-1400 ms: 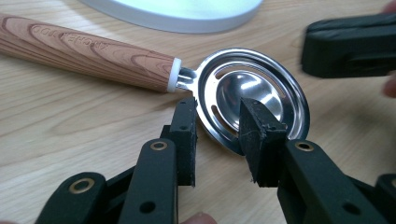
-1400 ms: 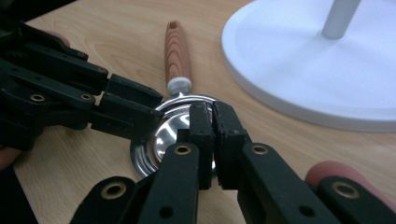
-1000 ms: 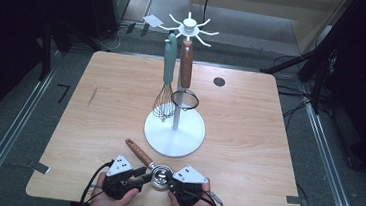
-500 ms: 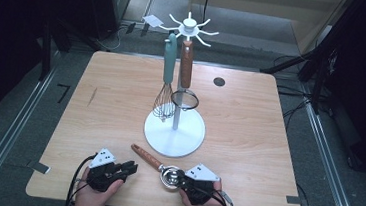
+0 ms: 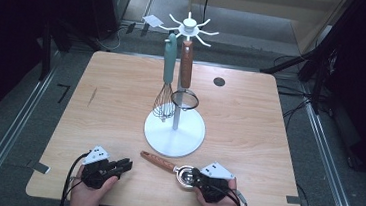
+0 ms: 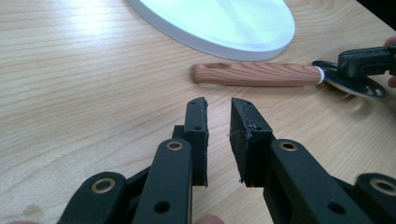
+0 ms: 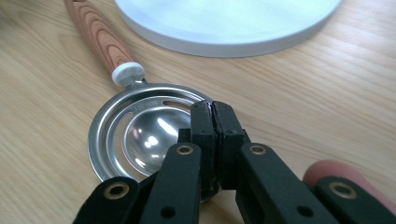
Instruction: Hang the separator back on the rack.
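Egg separator pinched at its rim, lying flat near the table's front edge.

Its wooden handle points toward the white stand base — close, not touching. The right gripper is clamped on the steel rim; the left gripper hangs slightly parted, empty, well apart. Lift level and slowly — a thin-rim pinch may pivot.

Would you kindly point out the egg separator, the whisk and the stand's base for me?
egg separator [image 7: 140, 135], right gripper view, steel bowl.
whisk [image 5: 164, 101], high view, wire loops.
stand's base [image 5: 174, 132], high view, white disc.
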A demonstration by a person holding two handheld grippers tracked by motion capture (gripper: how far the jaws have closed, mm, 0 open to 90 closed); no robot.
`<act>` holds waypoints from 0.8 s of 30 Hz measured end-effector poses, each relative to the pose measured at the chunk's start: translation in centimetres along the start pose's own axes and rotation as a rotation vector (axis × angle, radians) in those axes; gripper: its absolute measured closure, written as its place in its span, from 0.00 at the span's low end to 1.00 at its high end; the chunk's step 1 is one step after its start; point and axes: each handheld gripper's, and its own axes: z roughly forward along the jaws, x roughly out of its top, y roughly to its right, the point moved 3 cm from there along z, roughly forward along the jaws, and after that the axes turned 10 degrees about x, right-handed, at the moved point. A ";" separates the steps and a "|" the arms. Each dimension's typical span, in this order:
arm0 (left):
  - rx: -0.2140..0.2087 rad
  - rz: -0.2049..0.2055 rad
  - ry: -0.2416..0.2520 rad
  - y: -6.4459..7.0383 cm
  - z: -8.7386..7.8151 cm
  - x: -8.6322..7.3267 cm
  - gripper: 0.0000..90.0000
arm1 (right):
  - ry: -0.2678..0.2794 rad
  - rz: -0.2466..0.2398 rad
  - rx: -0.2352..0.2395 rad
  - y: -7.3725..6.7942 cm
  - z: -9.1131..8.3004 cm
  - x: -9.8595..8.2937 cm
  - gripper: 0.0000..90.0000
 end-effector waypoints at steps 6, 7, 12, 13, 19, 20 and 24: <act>-0.002 0.006 -0.004 0.1 0.1 -0.1 0.86 | -0.003 0.020 -0.019 1.0 -0.8 -0.3 1.00; 0.000 0.007 -0.003 0.0 0.1 0.0 0.86 | -0.001 0.028 -0.023 1.2 -1.0 -0.3 1.00; 0.012 -0.015 0.004 -0.8 0.0 0.0 0.85 | 0.024 0.030 -0.006 1.3 -1.6 0.0 0.95; 0.016 -0.019 0.006 -1.0 0.0 0.1 0.84 | 0.031 0.024 0.002 1.3 -1.7 0.1 0.94; 0.015 -0.033 0.037 -2.5 -0.4 0.3 0.76 | 0.038 -0.038 0.080 0.7 -1.8 1.3 0.83; 0.014 -0.035 0.044 -2.9 -0.5 0.3 0.73 | 0.038 -0.056 0.089 0.7 -1.7 1.7 0.82; 0.027 -0.057 0.057 -4.8 -0.9 0.4 0.68 | 0.044 -0.094 0.136 0.1 -1.2 3.2 0.79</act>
